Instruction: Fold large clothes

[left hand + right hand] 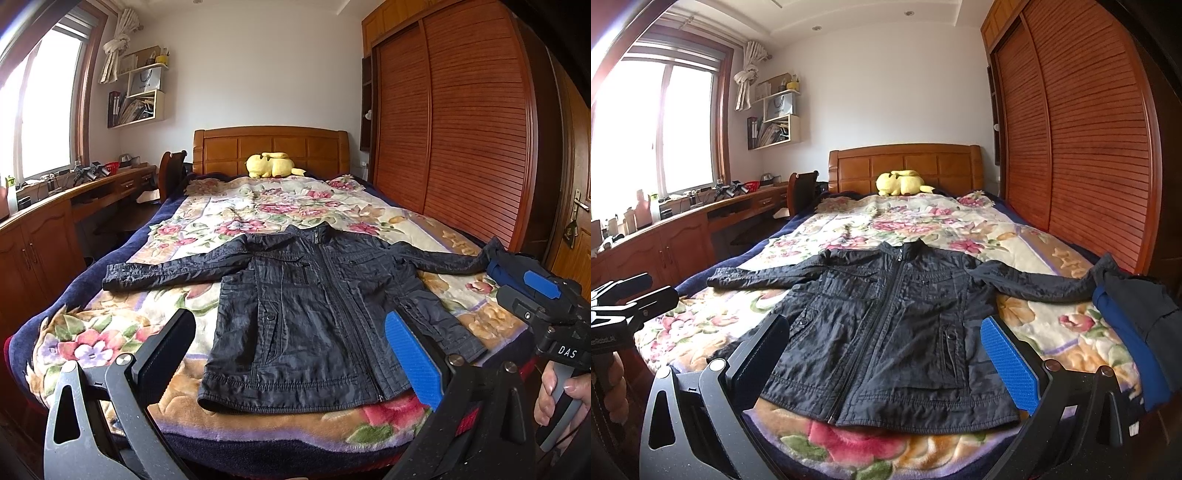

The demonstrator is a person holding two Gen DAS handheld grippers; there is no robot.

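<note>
A black zip-up jacket (306,314) lies flat, front up, on the floral blanket (110,332) of the bed, with both sleeves spread out sideways. It also shows in the right wrist view (894,332). My left gripper (291,350) is open and empty, held above the jacket's hem near the foot of the bed. My right gripper (886,354) is open and empty too, above the hem. The right gripper's body (543,306) shows at the right of the left wrist view. The left gripper's body (624,306) shows at the left of the right wrist view.
A blue and dark folded garment (1137,332) lies at the bed's right edge, by the jacket's sleeve end. A yellow plush toy (273,164) sits by the wooden headboard (271,146). A wardrobe (454,122) runs along the right. A desk (55,199) runs along the left.
</note>
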